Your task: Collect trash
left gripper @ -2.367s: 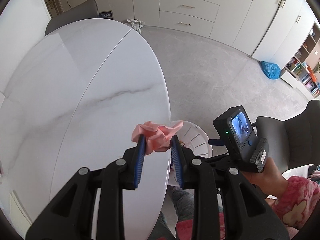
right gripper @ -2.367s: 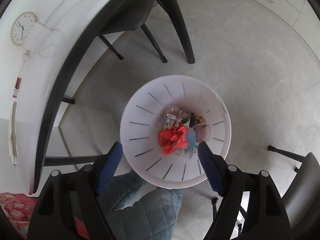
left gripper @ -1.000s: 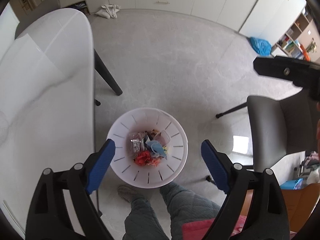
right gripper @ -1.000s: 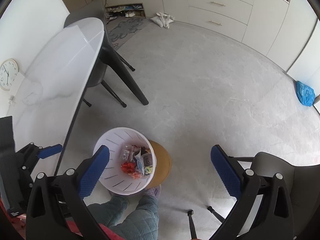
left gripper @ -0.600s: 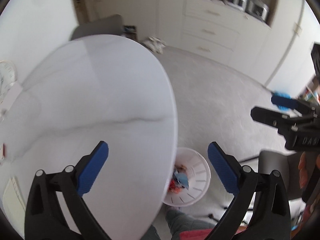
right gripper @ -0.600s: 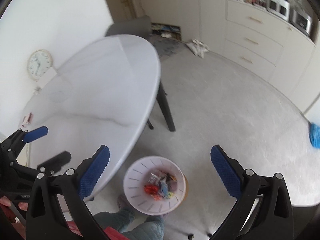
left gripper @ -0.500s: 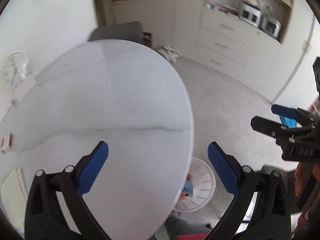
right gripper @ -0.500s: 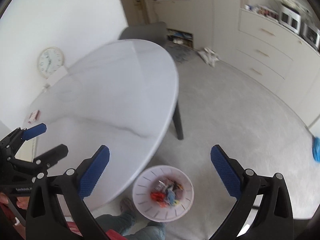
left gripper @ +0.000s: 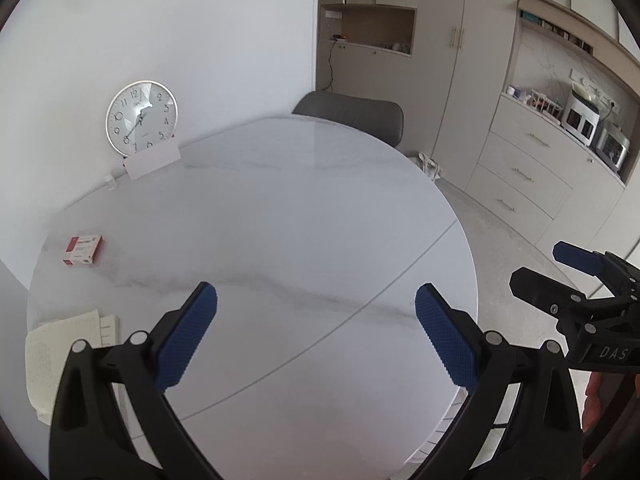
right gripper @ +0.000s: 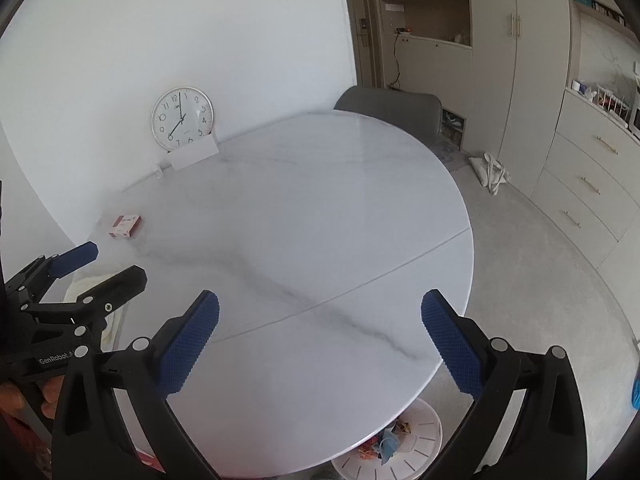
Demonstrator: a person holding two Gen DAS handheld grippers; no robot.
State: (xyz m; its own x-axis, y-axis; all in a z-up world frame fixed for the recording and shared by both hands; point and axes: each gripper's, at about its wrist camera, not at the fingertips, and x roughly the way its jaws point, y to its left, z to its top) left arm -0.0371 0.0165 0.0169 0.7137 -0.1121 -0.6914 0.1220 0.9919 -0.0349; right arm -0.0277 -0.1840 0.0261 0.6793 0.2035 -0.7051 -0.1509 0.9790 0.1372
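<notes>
So since a couple seconds back, the pink crumpled wad that my left tongs [left gripper: 316,332] were pinching was gone from them, and both cameras had swung up from looking down into the bin to looking flat across the worktop [left gripper: 280,220]. Both sets were spread wide with nothing between the blue pads. My right tongs [right gripper: 320,340] were the same deal, gaping and holding nothing, hovering over the near edge of the white marble top.

The white trash bin [right gripper: 424,436] was on the floor, tucked partly under the near right edge of the worktop in the right wrist view, with colourful scraps [right gripper: 386,446] piled inside. I couldn't pick out the pink wad among them from that angle.

What sat on the worktop: a small red and white box [left gripper: 83,250] at the far left, and a stack of papers [left gripper: 68,356] at the near left edge, just left of my left tongs. A round wall clock [left gripper: 141,118] leaned against the white wall at the far side, with a white card [left gripper: 152,163] propped in front of it. A grey chair [left gripper: 352,114] was pushed in at the far end.

Each camera caught the other tongs at the edge of its frame, right ones at the right side of the left view, left ones at the left side of the right view.
</notes>
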